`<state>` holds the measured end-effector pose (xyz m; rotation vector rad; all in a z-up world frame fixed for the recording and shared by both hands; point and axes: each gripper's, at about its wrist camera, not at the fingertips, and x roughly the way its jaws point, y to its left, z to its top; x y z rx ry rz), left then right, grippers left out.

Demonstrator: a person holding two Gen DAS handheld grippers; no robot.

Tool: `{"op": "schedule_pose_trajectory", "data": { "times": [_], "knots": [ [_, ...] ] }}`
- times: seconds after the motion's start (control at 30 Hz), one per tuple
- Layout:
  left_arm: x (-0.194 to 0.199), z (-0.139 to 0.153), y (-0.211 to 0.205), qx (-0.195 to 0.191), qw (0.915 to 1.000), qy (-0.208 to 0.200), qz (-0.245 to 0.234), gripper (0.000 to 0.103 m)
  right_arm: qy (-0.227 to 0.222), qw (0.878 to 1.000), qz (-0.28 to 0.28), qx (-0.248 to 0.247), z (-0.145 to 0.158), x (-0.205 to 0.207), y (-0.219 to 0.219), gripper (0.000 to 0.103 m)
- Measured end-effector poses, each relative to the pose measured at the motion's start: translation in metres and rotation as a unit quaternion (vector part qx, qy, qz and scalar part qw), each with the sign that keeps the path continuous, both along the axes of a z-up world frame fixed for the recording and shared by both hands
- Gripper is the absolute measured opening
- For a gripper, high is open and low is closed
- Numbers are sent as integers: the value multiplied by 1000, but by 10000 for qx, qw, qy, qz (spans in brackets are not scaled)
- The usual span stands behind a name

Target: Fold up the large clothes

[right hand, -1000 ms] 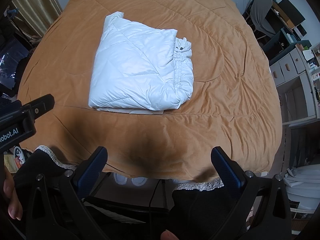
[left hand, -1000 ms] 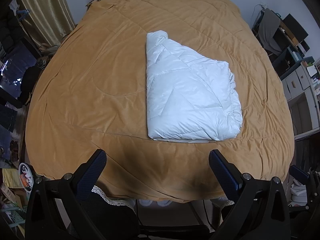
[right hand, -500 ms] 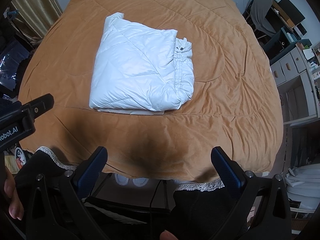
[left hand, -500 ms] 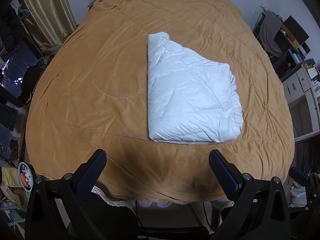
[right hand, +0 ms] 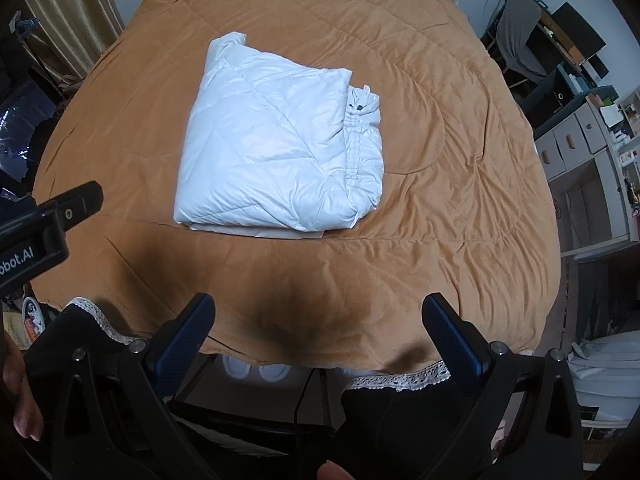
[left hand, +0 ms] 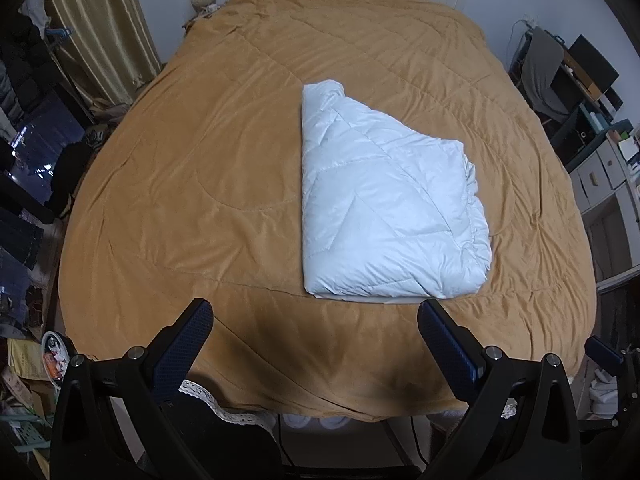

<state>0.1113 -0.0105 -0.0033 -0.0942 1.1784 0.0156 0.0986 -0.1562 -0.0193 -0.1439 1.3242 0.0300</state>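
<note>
A white quilted puffer jacket [left hand: 384, 208] lies folded into a compact bundle on the tan bedspread [left hand: 200, 184]. It also shows in the right wrist view [right hand: 276, 156], its zipper edge and a dark snap on the right side. My left gripper [left hand: 316, 320] is open and empty, held above the bed's near edge, short of the jacket. My right gripper [right hand: 318, 316] is open and empty, also over the near edge. The left gripper's body [right hand: 44, 220] shows at the left of the right wrist view.
The tan bedspread [right hand: 460, 184] covers the whole bed, with a white lace trim [right hand: 400, 380] at its near edge. Shelves and drawers [left hand: 600, 160] stand to the right. Gold curtains [left hand: 96, 40] and dark clutter stand to the left.
Both grippers have drifted slightly; the jacket sits a touch lower in the left wrist view. Nothing was gripped or released.
</note>
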Motion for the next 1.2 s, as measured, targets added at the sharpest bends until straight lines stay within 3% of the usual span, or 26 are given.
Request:
{"op": "schedule_pose_trajectory", "data": {
  "times": [0.2, 0.43, 0.77, 1.2],
  "knots": [
    [-4, -1, -6, 135, 9998, -118, -46, 102, -302, 9990, 176, -269, 0, -2, 6, 103],
    [-11, 2, -17, 202, 9989, -366, -225, 102, -440, 9988, 202, -80, -1, -4, 3, 103],
    [-17, 11, -20, -64, 9977, -614, -278, 102, -445, 9988, 211, 48, -1, -6, 2, 103],
    [-19, 13, -19, -212, 9973, -621, -319, 102, -822, 9964, 211, -19, 6, -6, 0, 103]
  ]
}}
